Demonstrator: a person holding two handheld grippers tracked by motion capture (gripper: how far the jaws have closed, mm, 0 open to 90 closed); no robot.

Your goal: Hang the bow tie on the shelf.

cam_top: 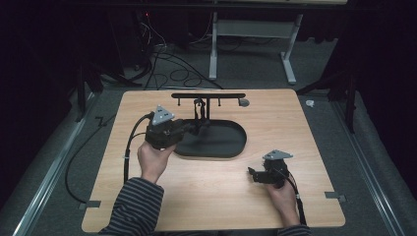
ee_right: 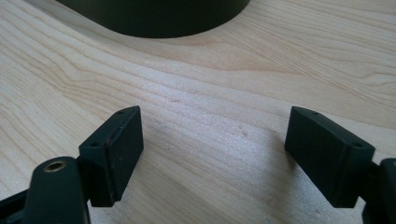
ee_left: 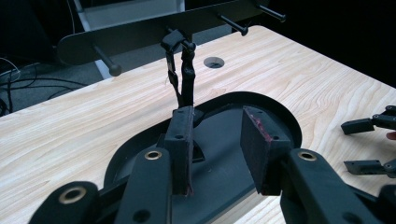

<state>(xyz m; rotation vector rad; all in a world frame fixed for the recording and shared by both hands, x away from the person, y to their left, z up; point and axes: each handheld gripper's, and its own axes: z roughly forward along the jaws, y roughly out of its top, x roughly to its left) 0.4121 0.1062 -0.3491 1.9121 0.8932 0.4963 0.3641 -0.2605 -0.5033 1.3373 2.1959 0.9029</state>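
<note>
- High view: the left claw (cam_top: pixel 196 125) hovers over the rear of the black oval tray (cam_top: pixel 231 147) on the light wooden counter (cam_top: pixel 206 196), right by the black strap (cam_top: pixel 199 110) that hangs from a peg of the black T-shaped peg rack (cam_top: pixel 209 96). The right claw (cam_top: pixel 252 175) sits well apart, low over the counter near its front right.
- Left gripper view: the left claw (ee_left: pixel 218 149) stands half spread and pinches nothing; the strap (ee_left: pixel 180 70) dangles from its peg just beyond and above the left pad. A good grasp likely means easing forward and upward until the strap lies between both pads, then closing squarely on its lower part so that it can lift off the peg without dragging the rack (ee_left: pixel 140 32).
- Right gripper view: the right claw (ee_right: pixel 212 154) is spread wide and empty over bare counter (ee_right: pixel 210 93), the tray's edge (ee_right: pixel 159 18) ahead. It seems best kept parked clear of the left hand's path.
</note>
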